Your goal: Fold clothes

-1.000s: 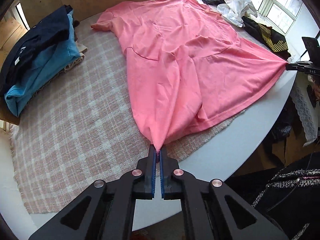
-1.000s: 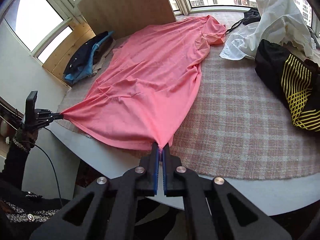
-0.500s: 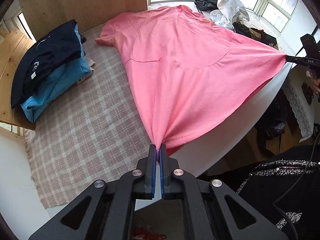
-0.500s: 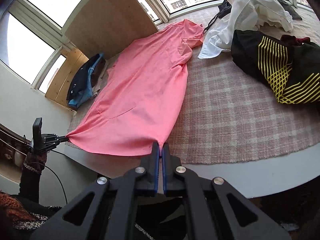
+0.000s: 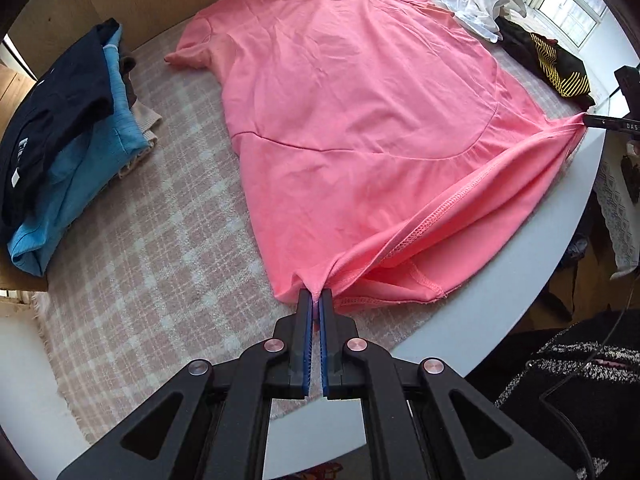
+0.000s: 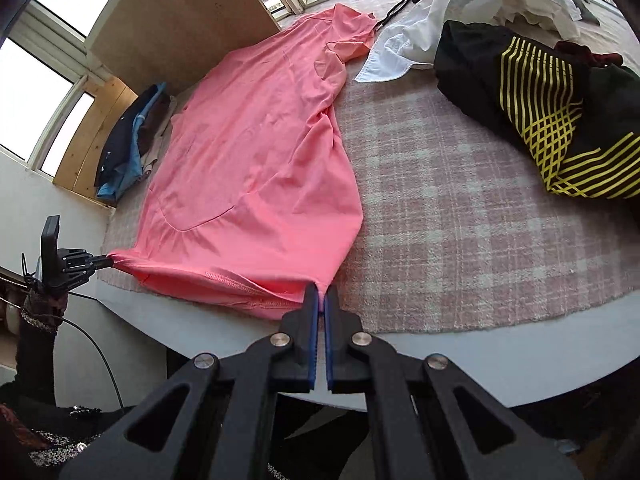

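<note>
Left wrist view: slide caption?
Left tongs pinch the pink T-shirt hem corner on the checked cloth.

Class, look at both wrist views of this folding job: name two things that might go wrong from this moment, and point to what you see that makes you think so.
1. Each gripper, left and right, pinches only a small tip of the pink shirt's hem corner, so the fabric may slip out under tension.
2. The hem sags over the table edge with its layers parted, so a fold made from here may come out uneven or creased.
</note>
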`<action>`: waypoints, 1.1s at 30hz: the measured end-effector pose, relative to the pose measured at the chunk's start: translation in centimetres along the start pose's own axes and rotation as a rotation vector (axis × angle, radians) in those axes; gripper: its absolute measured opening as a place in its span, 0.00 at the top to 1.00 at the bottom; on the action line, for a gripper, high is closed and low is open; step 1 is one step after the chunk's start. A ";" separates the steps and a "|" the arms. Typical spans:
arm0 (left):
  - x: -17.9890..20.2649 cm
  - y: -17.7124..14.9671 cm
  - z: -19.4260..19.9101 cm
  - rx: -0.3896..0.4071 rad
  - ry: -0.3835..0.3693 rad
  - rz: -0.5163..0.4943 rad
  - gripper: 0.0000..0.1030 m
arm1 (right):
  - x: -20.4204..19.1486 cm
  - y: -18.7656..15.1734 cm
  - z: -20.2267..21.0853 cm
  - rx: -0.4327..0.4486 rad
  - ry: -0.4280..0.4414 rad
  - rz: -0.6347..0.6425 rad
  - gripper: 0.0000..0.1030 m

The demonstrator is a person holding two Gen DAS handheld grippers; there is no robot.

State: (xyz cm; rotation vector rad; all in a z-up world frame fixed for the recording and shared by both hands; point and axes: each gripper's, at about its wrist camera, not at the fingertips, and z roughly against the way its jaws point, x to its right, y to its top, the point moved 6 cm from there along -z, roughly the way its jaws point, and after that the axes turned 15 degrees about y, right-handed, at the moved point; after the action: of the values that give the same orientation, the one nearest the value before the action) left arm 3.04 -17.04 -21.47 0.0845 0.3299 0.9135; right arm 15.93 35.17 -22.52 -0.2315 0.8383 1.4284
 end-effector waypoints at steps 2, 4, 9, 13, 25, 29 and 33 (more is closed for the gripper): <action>0.4 -1.4 1.5 0.001 0.001 -0.010 0.98 | -0.8 0.2 1.2 0.026 0.005 0.015 0.97; -0.2 -1.9 3.5 0.022 0.007 0.008 0.98 | -1.6 0.4 2.5 0.052 0.011 0.030 0.97; -1.5 -1.5 4.5 0.045 0.062 0.016 0.98 | 0.5 0.3 0.6 0.018 -0.062 0.030 0.97; -1.2 -1.9 0.3 -0.022 0.075 0.011 0.93 | 2.3 -1.5 -2.2 -0.062 -0.139 0.033 0.96; -1.8 -5.0 -1.4 -0.031 0.023 0.083 0.62 | -0.5 -4.0 -5.4 -0.107 -0.141 0.130 0.53; -1.5 -3.9 -3.0 -0.033 0.009 0.064 0.62 | -0.2 -4.3 -6.4 -0.139 -0.151 0.130 0.53; -1.0 -3.4 -4.2 -0.048 0.007 0.025 0.83 | 0.0 -4.9 -7.2 -0.173 -0.128 0.104 0.82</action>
State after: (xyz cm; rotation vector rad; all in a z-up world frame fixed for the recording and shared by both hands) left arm 3.80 -20.17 -25.89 0.0411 0.3135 0.9465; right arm 17.79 29.89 -29.20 -0.2276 0.6304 1.5983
